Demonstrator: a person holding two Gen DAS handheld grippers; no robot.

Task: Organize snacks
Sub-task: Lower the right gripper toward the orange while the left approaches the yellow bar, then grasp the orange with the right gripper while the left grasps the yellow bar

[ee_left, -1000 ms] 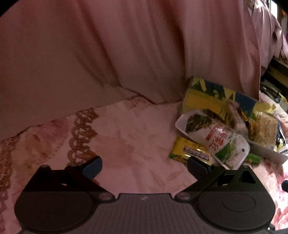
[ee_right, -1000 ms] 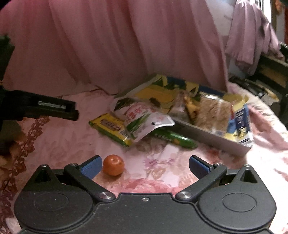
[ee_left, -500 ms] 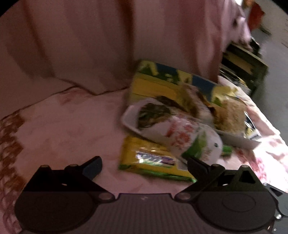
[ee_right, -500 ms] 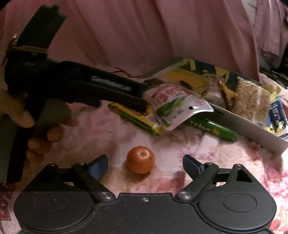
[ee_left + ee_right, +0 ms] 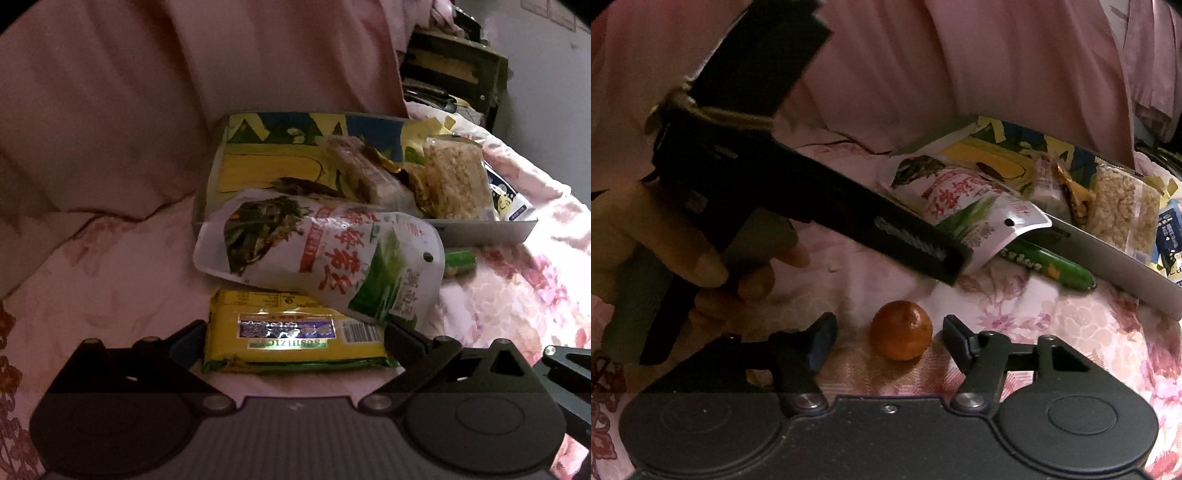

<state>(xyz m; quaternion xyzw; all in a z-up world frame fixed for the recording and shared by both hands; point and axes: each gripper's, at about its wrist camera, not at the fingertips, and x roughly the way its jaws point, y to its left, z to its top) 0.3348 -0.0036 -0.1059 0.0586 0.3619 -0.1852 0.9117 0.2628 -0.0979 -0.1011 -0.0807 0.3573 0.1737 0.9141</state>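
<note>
My left gripper [image 5: 295, 338] is open, its fingers on either side of a yellow snack pack [image 5: 295, 341] lying on the flowered cloth. A white pouch with green leaves [image 5: 325, 254] lies across the pack's far edge and leans on the shallow snack box [image 5: 480, 232]. My right gripper [image 5: 888, 338] is open around a small orange [image 5: 900, 334], not touching it. In the right wrist view the left gripper's body [image 5: 812, 206] reaches in from the left towards the pouch [image 5: 964, 206]. A green stick snack [image 5: 1049, 267] lies by the box.
The box [image 5: 1126, 266] holds a puffed-rice cake [image 5: 1123, 206], wrapped bars [image 5: 365, 170] and a blue-and-white packet [image 5: 506, 199]. Pink bedding rises behind [image 5: 184, 92]. A dark shelf [image 5: 454, 70] stands at the far right.
My left gripper has swung right and moved in over the yellow pack. My right gripper has moved in on the orange and narrowed its jaws around it.
</note>
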